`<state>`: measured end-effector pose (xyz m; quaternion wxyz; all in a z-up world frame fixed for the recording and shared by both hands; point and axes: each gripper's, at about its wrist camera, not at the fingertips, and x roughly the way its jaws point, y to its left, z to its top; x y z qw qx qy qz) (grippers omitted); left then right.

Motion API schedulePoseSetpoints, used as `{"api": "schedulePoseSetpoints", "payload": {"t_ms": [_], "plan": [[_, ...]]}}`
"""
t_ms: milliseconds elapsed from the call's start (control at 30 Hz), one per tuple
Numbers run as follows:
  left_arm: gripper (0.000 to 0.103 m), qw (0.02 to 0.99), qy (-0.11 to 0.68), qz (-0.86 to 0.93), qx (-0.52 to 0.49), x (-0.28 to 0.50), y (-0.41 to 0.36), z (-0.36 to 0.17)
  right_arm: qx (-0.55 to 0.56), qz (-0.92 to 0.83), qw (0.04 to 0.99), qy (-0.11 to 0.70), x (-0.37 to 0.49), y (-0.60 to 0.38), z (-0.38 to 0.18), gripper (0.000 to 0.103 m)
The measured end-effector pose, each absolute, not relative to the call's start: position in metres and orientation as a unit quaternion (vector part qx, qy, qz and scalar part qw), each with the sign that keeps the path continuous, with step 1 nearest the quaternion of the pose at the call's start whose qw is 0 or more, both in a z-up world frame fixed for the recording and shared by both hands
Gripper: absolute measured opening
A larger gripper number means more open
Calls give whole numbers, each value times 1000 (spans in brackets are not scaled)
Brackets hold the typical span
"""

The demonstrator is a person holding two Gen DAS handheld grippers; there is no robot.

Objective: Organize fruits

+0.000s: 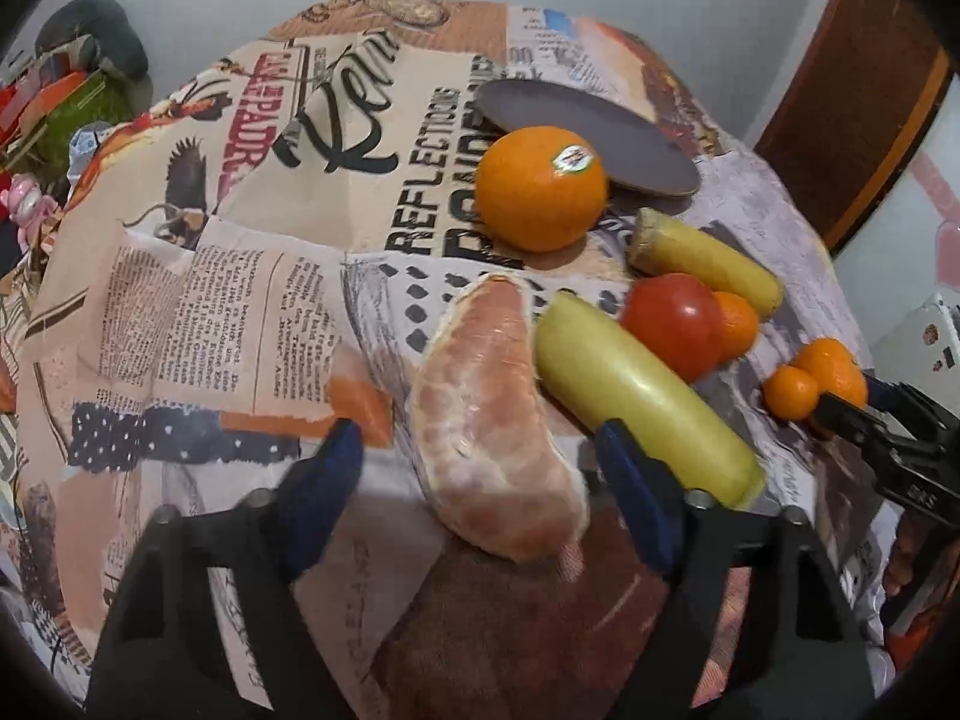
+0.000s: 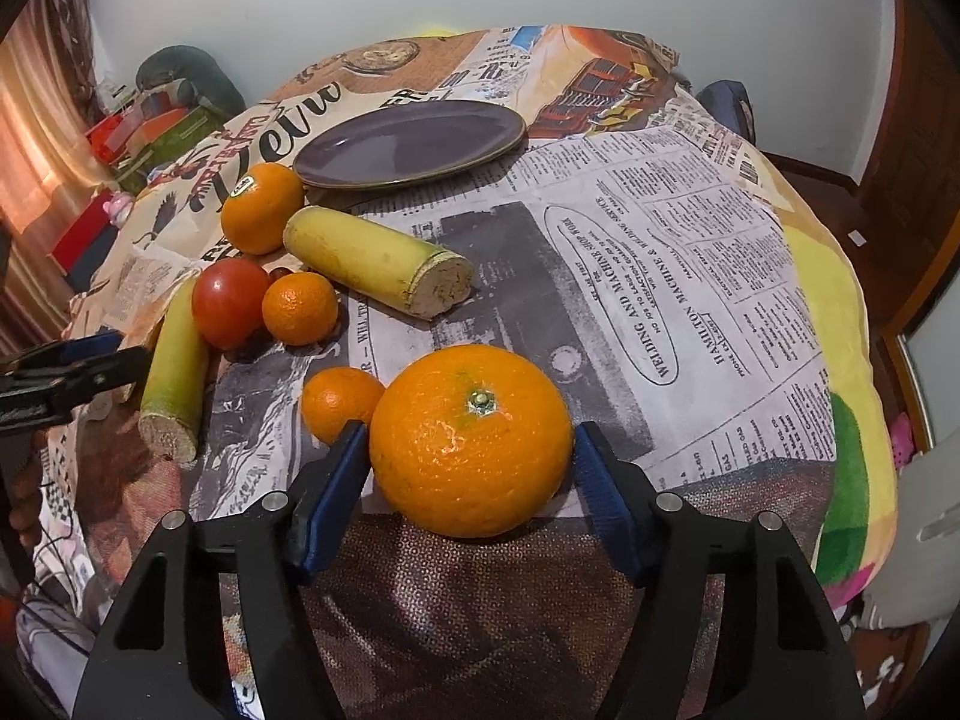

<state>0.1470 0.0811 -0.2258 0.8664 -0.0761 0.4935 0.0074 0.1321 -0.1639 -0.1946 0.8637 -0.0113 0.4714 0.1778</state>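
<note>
My left gripper (image 1: pixel 480 450) is open around a peeled pink citrus segment (image 1: pixel 498 414) lying on the cloth; the pads do not touch it. My right gripper (image 2: pixel 471 450) is open around a large orange (image 2: pixel 471 438), with its pads close to both sides. A small mandarin (image 2: pixel 336 399) lies just left of that orange. A stickered orange (image 1: pixel 540 189) (image 2: pixel 261 207), a tomato (image 1: pixel 675 324) (image 2: pixel 231 300), another mandarin (image 2: pixel 300 307) and two yellow-green cane pieces (image 1: pixel 642 396) (image 2: pixel 378 261) lie behind. A purple plate (image 2: pixel 414 141) (image 1: pixel 588 132) stands empty at the back.
The round table carries a newspaper-print cloth (image 2: pixel 690 300). The left gripper's tip (image 2: pixel 72 372) shows at the left edge of the right wrist view. Boxes and clutter (image 2: pixel 150 126) stand beyond the table's left edge. A yellow-green cushion (image 2: pixel 840 360) lies at the right edge.
</note>
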Motion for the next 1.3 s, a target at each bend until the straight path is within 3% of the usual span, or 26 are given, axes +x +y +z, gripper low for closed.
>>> {"api": "schedulePoseSetpoints", "payload": {"t_ms": [167,300,633,1200,1233,1300], "plan": [[66,868,490,5,-78,151,86,-229,-13,181,864,470,133,-164,-194,65],[54,869,489,2,-75,155,85,-230,-15,177,866,467,133,-163,-193,64],[51,876,472,12,-96,160,99,-218,-10,171,882,439,136,-169,-175,64],[50,922,376,5,-91,182,99,-138,-18,178,912,370,174,-161,-125,64],[44,924,372,5,-90,186,99,-134,-19,179,913,366,178,-160,-123,64],[22,927,365,1,-86,193,98,-128,-20,181,914,362,183,-158,-119,64]]}}
